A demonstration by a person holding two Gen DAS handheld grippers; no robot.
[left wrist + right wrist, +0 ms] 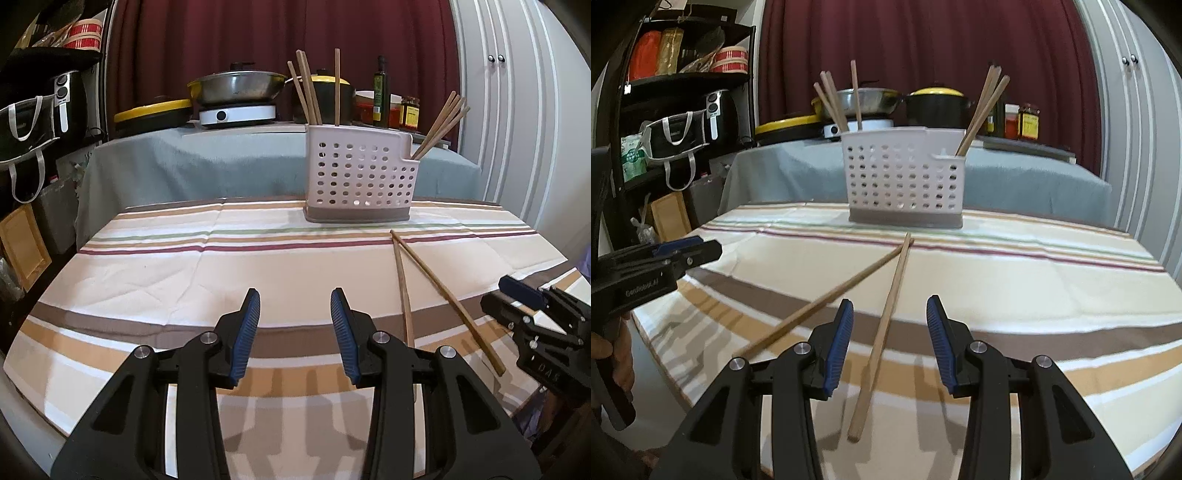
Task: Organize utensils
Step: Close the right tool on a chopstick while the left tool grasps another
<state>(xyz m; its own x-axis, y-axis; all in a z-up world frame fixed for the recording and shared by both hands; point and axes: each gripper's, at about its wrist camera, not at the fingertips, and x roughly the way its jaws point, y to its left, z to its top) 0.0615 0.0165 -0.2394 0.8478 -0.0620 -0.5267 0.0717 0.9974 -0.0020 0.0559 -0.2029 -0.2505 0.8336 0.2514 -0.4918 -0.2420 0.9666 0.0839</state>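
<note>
Both tongs released, nothing gripped; right tongs (890,343) straddle one thin wooden chopstick (882,332), second chopstick (827,299) crossing it ahead, near white perforated plastic caddy (905,177); left tongs (295,328) idle over striped worktop (147,266); risk: lifting one drags the other.

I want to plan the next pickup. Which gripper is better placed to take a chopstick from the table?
Right. One loose chopstick lies directly between the open jaws of the right gripper. The left gripper, also open, faces bare tablecloth, with both chopsticks off to its right.
</note>
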